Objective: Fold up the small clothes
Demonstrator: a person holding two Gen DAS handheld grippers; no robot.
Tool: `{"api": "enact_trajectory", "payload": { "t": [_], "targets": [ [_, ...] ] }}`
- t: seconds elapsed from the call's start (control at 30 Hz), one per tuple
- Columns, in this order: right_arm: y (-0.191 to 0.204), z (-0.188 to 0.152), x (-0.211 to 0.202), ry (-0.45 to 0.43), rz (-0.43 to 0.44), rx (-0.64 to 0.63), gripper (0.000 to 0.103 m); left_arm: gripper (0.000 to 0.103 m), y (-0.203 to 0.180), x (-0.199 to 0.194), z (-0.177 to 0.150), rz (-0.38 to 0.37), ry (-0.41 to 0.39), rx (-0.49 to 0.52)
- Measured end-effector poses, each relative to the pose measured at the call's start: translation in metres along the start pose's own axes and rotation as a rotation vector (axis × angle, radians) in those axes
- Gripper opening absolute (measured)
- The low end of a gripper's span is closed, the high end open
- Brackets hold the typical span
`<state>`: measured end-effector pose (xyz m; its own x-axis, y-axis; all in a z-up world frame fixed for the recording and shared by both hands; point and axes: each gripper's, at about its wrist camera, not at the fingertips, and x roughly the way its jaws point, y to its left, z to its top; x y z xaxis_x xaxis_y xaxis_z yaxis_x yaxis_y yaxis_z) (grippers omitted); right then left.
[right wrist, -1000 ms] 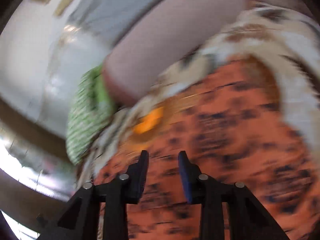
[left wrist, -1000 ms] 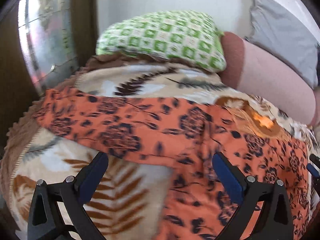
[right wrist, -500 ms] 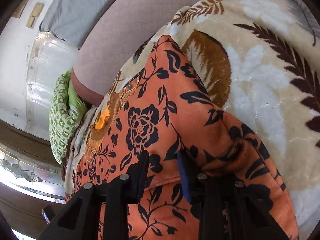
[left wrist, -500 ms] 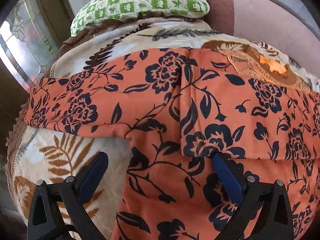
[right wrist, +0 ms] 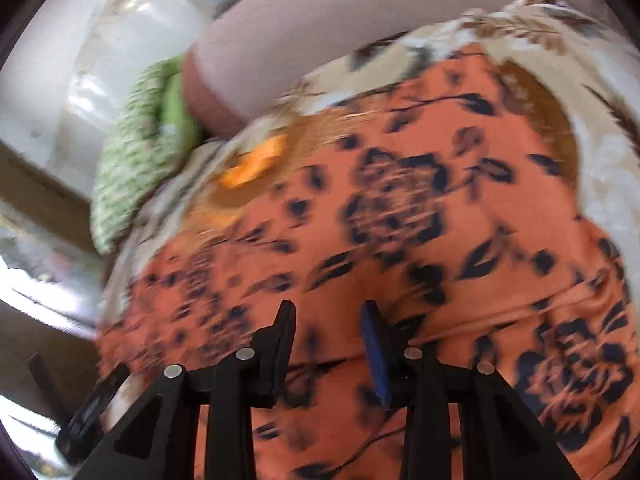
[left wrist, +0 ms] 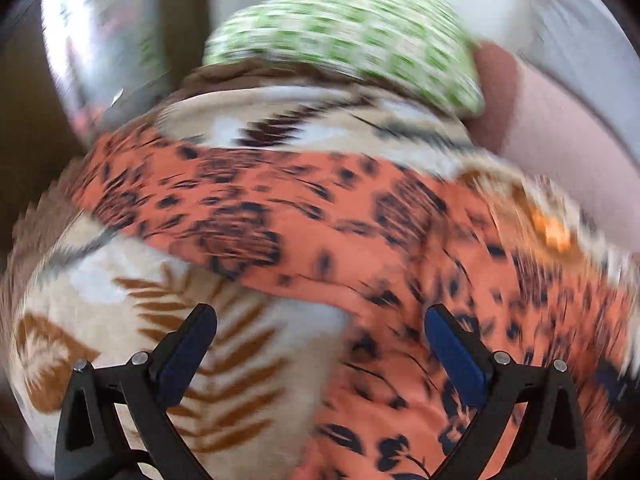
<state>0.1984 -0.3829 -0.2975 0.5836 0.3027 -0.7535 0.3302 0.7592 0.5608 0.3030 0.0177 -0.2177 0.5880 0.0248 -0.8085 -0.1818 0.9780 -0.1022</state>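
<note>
Two grippers (both parted) over orange garment (left wrist: 320, 232).

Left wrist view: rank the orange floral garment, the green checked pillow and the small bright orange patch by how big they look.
1. Orange floral garment, covering the most picture area.
2. Green checked pillow, though it lies farther from the camera, so it may really be bigger than it looks.
3. Bright orange patch, clearly smallest.
</note>
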Motion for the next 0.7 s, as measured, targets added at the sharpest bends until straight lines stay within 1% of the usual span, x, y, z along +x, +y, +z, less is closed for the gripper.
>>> {"api": "enact_trajectory", "payload": {
  "t": [0.03,0.13,0.23,0.3,0.37,0.43,0.47,0.5,0.53,0.57,0.6,0.63,0.7],
  "targets": [
    [0.003,-0.003,0.001,0.002,0.042,0.007,0.037,0.103,0.018,-0.003,0.005,0.004,-0.008,-0.074],
    [0.016,-0.015,0.012,0.025,0.103,-0.005,0.037,0.103,0.071,-0.004,0.016,-0.012,-0.001,-0.274],
    [0.035,-0.030,0.026,0.054,0.128,-0.045,0.037,0.103,0.120,0.002,0.019,-0.028,0.010,-0.429],
    [0.051,-0.039,0.047,0.082,0.130,-0.095,0.037,0.101,0.152,0.007,0.021,-0.059,0.015,-0.511],
    [0.059,-0.047,0.065,0.111,0.112,-0.127,0.037,0.100,0.173,0.011,0.022,-0.093,0.011,-0.561],
    [0.064,-0.050,0.081,0.149,0.103,-0.124,0.037,0.100,0.196,0.015,0.022,-0.136,0.005,-0.611],
    [0.063,-0.049,0.089,0.164,0.103,-0.115,0.038,0.098,0.205,0.019,0.023,-0.162,0.008,-0.633],
    [0.064,-0.047,0.096,0.166,0.103,-0.112,0.038,0.094,0.215,0.025,0.024,-0.201,0.011,-0.663],
    [0.064,-0.047,0.096,0.161,0.104,-0.113,0.038,0.083,0.227,0.032,0.027,-0.255,0.015,-0.700],
    [0.066,-0.043,0.100,0.161,0.104,-0.115,0.038,0.077,0.236,0.038,0.029,-0.297,0.020,-0.729],
    [0.067,-0.041,0.104,0.162,0.105,-0.117,0.038,0.076,0.246,0.043,0.031,-0.332,0.024,-0.761],
    [0.067,-0.041,0.106,0.163,0.107,-0.117,0.038,0.075,0.256,0.047,0.033,-0.342,0.023,-0.797],
    [0.064,-0.041,0.106,0.165,0.113,-0.110,0.038,0.074,0.271,0.051,0.036,-0.340,0.007,-0.842]
  ]
}}
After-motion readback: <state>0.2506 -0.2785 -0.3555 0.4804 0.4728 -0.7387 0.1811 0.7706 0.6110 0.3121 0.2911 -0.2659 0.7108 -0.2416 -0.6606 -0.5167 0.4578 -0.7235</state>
